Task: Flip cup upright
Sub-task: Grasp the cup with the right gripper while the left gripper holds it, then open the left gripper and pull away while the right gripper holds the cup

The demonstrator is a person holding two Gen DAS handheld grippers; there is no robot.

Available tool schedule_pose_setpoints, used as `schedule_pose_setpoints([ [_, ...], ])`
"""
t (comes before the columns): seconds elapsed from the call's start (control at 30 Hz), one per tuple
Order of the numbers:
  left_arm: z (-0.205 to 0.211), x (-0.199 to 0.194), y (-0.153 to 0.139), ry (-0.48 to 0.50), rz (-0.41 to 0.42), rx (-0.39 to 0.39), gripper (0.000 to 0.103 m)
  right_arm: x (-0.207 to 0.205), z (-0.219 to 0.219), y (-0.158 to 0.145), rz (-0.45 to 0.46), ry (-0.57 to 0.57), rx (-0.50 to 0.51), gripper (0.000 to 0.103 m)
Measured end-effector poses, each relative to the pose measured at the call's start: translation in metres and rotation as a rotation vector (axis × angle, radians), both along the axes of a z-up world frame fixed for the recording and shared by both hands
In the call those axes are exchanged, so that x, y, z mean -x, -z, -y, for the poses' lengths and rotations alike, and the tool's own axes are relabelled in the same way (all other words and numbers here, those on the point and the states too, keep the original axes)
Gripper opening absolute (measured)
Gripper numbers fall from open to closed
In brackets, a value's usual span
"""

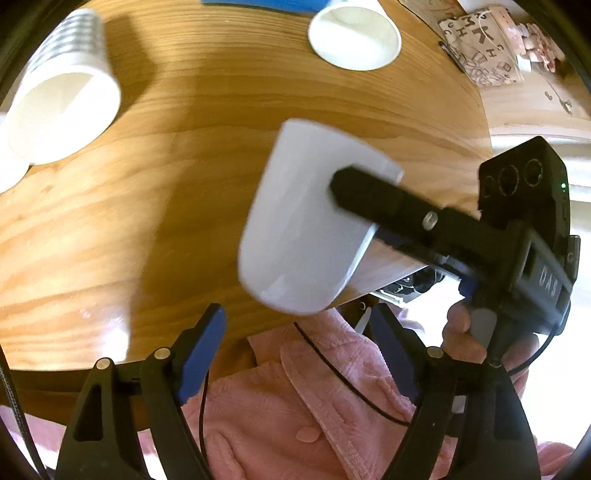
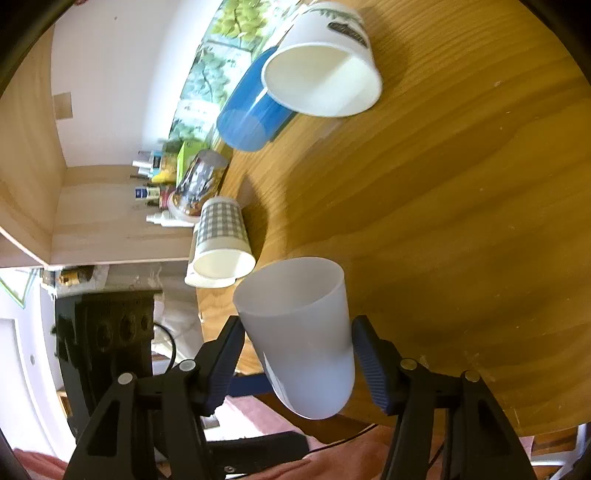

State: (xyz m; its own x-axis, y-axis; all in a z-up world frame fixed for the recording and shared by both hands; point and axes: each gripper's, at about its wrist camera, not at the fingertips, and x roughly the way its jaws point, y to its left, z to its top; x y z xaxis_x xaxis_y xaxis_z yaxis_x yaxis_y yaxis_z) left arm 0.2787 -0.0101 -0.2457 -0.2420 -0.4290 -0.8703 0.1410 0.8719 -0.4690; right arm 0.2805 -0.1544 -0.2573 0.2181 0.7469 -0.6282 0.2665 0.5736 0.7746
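My right gripper [image 2: 297, 339] is shut on a plain white plastic cup [image 2: 303, 332] and holds it above the round wooden table [image 2: 461, 221], near its edge. In the left wrist view the same cup [image 1: 295, 229] hangs tilted in the air, with the right gripper's black finger [image 1: 376, 199] across its side. My left gripper [image 1: 295, 332] is open and empty, below the cup, over the table's near edge and a pink robe.
A checked paper cup [image 2: 221, 236] and a white printed cup [image 2: 325, 62] stand on the table, also seen in the left wrist view [image 1: 62, 92] [image 1: 354, 33]. A blue cup [image 2: 251, 110] lies beyond. A shelf with bottles [image 2: 155, 192] is behind.
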Motion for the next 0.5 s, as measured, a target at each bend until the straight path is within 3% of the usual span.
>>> schedule_pose_setpoints([
  [0.2,-0.027,0.014,-0.005,-0.041,0.021,-0.021,0.083,0.000,0.001,-0.017,0.091,0.026,0.096,0.061],
  [0.5,-0.046,0.036,-0.017,-0.084,0.054,0.022,0.083,0.001,-0.003,-0.043,0.238,0.037,0.254,0.059],
])
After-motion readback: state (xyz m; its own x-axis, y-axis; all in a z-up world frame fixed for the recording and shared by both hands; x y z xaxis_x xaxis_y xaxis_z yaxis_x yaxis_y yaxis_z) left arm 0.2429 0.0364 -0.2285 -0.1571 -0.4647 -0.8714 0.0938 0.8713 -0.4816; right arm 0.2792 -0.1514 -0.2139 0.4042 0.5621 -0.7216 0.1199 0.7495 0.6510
